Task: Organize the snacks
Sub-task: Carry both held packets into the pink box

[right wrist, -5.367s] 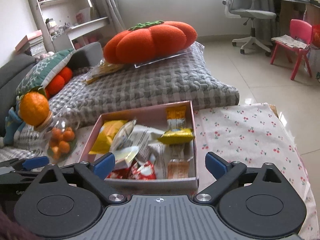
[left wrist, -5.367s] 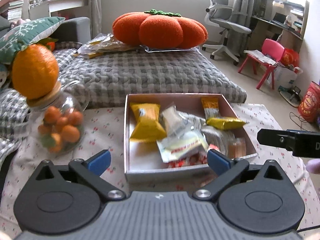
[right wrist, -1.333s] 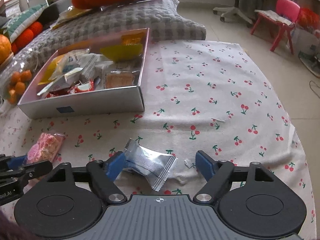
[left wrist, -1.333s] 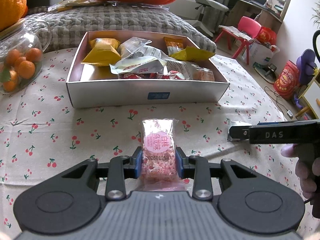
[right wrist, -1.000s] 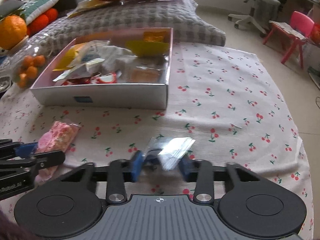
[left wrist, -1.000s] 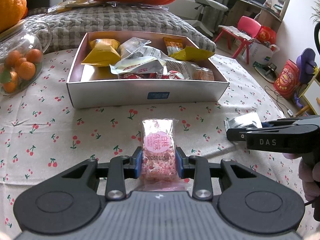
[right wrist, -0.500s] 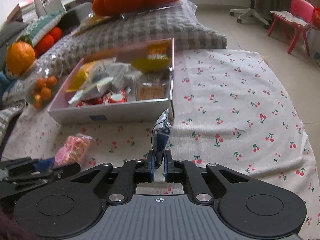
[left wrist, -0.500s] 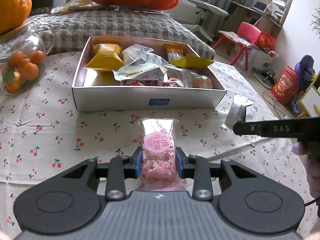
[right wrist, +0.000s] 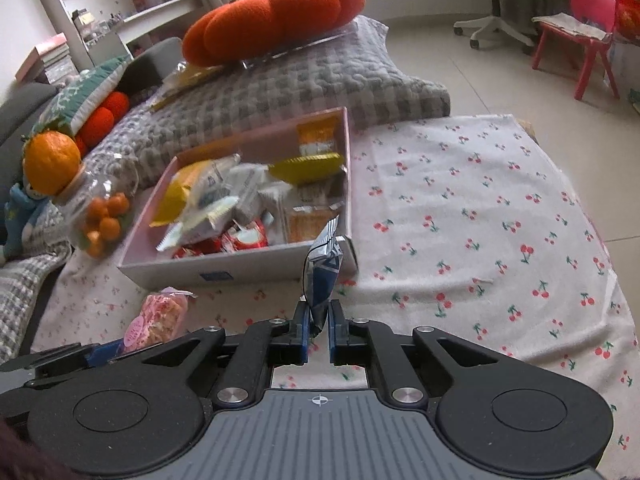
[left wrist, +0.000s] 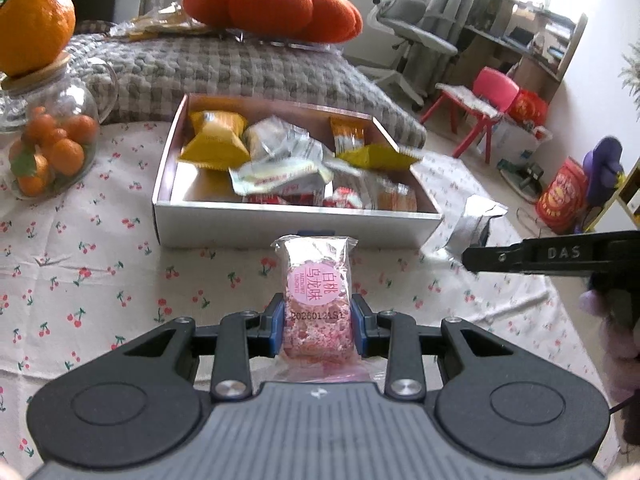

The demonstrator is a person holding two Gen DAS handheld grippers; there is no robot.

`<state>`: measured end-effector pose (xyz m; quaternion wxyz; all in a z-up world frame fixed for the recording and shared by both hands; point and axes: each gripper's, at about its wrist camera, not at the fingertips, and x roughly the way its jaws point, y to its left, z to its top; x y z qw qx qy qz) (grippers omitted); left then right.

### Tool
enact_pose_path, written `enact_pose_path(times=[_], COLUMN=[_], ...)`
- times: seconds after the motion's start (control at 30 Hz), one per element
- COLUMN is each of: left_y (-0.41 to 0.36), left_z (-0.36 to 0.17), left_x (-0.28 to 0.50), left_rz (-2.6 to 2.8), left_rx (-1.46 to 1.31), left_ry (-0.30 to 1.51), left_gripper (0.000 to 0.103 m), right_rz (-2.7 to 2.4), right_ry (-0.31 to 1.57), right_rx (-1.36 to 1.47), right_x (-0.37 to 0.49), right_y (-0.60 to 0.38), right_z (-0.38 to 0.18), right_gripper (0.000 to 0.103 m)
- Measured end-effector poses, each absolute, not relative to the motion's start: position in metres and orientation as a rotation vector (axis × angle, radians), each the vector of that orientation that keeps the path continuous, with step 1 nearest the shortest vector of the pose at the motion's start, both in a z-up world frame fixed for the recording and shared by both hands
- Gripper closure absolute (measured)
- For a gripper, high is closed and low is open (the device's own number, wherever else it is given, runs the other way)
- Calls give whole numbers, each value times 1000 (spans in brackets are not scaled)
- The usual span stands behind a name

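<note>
My left gripper (left wrist: 318, 330) is shut on a pink snack bar (left wrist: 318, 292) in a clear wrapper, held above the cherry-print cloth just in front of the snack box (left wrist: 280, 226). The same pink snack bar (right wrist: 160, 318) shows at the lower left of the right wrist view. My right gripper (right wrist: 318, 330) is shut on a silver and blue snack packet (right wrist: 324, 270), which stands upright near the box's front right corner. That silver packet (left wrist: 466, 226) and the right gripper's dark finger (left wrist: 532, 256) appear at the right of the left wrist view. The box (right wrist: 240, 268) holds several wrapped snacks.
A glass jar (left wrist: 48, 136) of small oranges with a big orange on its lid stands left of the box. Behind the table lie a grey checked cushion (left wrist: 224, 64) and an orange pumpkin pillow (left wrist: 272, 8). The cloth's right edge (right wrist: 608, 280) drops to the floor.
My right gripper closed on the silver packet and lifted it off the cloth, now upright by the box corner. The left gripper kept its hold on the pink bar and tilted up slightly.
</note>
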<state>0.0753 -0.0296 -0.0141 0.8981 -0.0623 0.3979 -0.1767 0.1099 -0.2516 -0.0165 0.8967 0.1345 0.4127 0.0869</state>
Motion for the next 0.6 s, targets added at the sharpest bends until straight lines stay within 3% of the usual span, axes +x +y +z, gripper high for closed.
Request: enact_pose_path(times=[0.6], left_y=[-8], left_z=[3], left_x=[142], left_rz=[-217], left_rx=[-170], left_ry=[750], left_gripper=[73], right_rz=[195], right_ry=[854], right_rx=[351], right_x=[173], right_y=[-217], right_z=[-9], right_gripper=[95])
